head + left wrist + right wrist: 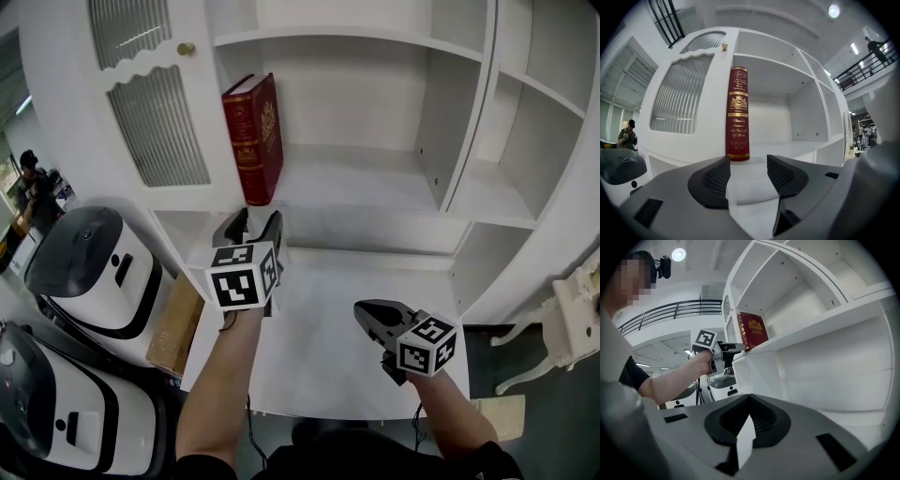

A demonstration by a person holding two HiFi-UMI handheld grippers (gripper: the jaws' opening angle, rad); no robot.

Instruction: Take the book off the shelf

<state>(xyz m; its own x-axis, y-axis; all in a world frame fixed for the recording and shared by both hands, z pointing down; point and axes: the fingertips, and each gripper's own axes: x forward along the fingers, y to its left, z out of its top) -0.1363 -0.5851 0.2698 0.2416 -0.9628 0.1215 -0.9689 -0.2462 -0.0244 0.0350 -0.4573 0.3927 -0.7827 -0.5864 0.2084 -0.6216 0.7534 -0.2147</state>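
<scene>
Fingers apart just short of a red book point(738, 112), upright at the shelf point(356, 176)'s left end.
Nothing between the left gripper point(747, 165)'s spread fingers; right gripper point(749, 401)'s pressed together, well back. Gold spine lettering: "RW" crest, "Charles"; remainder unreadable.

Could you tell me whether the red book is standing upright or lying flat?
Upright: the red book stands on end on the shelf, spine outward.

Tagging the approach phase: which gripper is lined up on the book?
The left gripper, jaws apart and empty, pointing at the red book upright on the shelf. The right gripper hangs lower and off to the side, jaws together.
</scene>
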